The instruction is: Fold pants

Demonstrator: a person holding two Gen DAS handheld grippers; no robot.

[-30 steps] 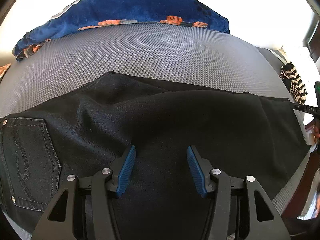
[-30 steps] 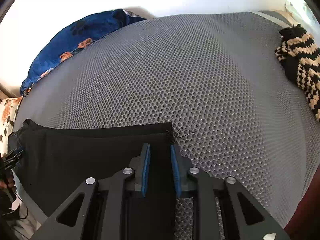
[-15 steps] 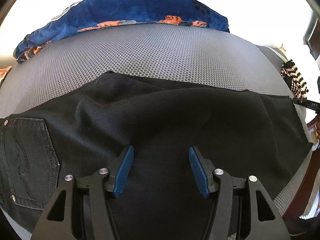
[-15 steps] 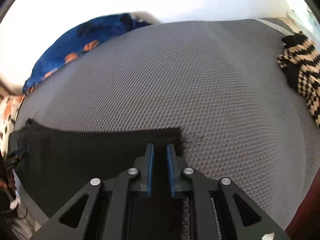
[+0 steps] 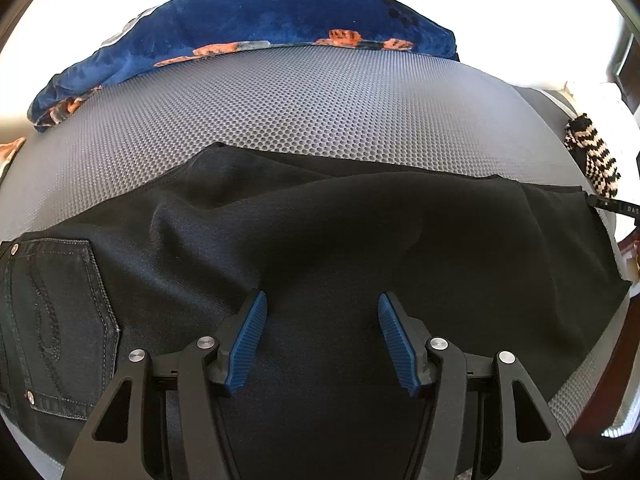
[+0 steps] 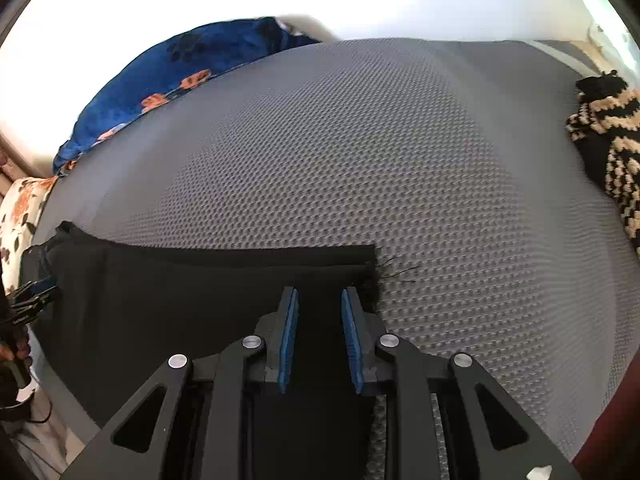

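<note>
I have the black pants [image 5: 360,240] lying lengthwise on the grey mesh mattress [image 5: 320,100], legs apparently stacked. My left hand-held gripper [image 5: 320,320] hovers wide over mid-leg; my right hand-held gripper [image 6: 318,308], partly open and holding nothing, sits at the hem. The cross-folds remain.

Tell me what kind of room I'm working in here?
Probably a bedroom: the pants lie on a bed-like surface under a grey mesh cover, with a blue pillow at its far edge and a striped knit lying off to the right.
</note>
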